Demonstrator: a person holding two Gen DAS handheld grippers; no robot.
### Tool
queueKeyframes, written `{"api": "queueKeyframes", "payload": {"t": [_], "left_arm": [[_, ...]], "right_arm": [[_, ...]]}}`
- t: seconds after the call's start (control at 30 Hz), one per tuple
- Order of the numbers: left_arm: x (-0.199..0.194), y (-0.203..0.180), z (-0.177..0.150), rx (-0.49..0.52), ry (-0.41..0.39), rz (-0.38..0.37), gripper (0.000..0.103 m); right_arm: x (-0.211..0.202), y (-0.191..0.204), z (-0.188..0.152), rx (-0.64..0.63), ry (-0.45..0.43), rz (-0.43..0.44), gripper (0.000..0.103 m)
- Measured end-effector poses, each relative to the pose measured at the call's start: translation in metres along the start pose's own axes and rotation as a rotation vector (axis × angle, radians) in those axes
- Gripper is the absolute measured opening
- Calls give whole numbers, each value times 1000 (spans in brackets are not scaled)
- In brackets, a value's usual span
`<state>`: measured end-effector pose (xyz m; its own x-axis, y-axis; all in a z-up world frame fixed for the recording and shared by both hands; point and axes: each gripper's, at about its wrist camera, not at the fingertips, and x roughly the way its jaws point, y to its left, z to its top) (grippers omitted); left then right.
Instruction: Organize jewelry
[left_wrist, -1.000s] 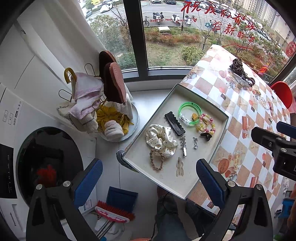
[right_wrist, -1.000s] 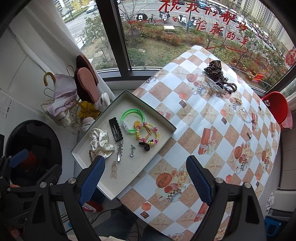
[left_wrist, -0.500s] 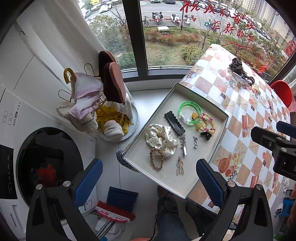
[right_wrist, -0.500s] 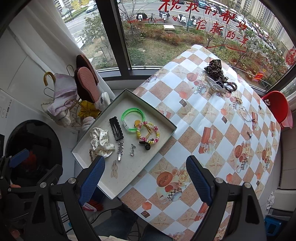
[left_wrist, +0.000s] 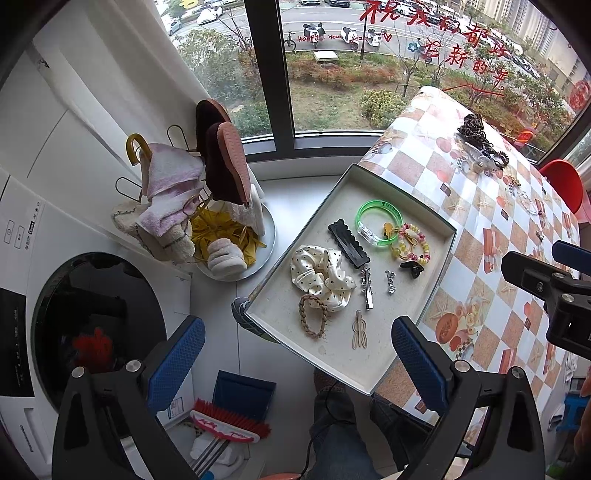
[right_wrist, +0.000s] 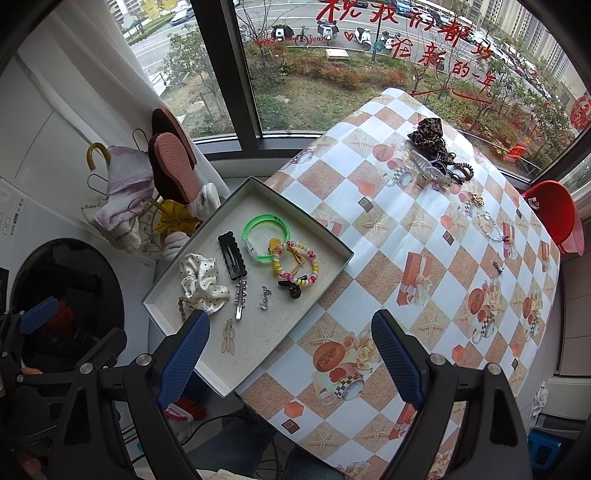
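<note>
A shallow grey tray (left_wrist: 388, 188) (right_wrist: 325, 240) sits on the left edge of the checkered table (right_wrist: 424, 236). It holds a green bangle (left_wrist: 378, 227) (right_wrist: 264, 234), a polka-dot scrunchie (left_wrist: 321, 275) (right_wrist: 201, 278), a black clip (left_wrist: 349, 242) (right_wrist: 232, 254), a beaded bracelet (left_wrist: 412, 242) (right_wrist: 295, 264), silver clips and a braided tie (left_wrist: 313, 320). More jewelry lies in a pile (left_wrist: 478, 147) (right_wrist: 437, 158) at the table's far side. My left gripper (left_wrist: 295, 362) is open and empty, high above the tray's near end. My right gripper (right_wrist: 290, 354) is open and empty, above the tray's near right edge.
A washing machine (left_wrist: 74, 314) stands at left, with a rack of slippers and cloths (left_wrist: 199, 195) behind it. A brush and dustpan (left_wrist: 236, 413) lie on the floor. A red chair (right_wrist: 554, 214) is at far right. A small bracelet (right_wrist: 491, 227) lies loose on the table.
</note>
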<state>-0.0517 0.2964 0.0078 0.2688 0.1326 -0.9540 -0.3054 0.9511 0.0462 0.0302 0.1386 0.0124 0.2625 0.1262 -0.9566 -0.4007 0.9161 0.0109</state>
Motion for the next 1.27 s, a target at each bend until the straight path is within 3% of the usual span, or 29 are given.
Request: {"api": "queueKeyframes", "payload": {"t": [1.27], "left_arm": [[6, 2, 1, 10, 7, 11, 103]], "right_arm": [[2, 3, 1, 5, 3, -1, 91]]}}
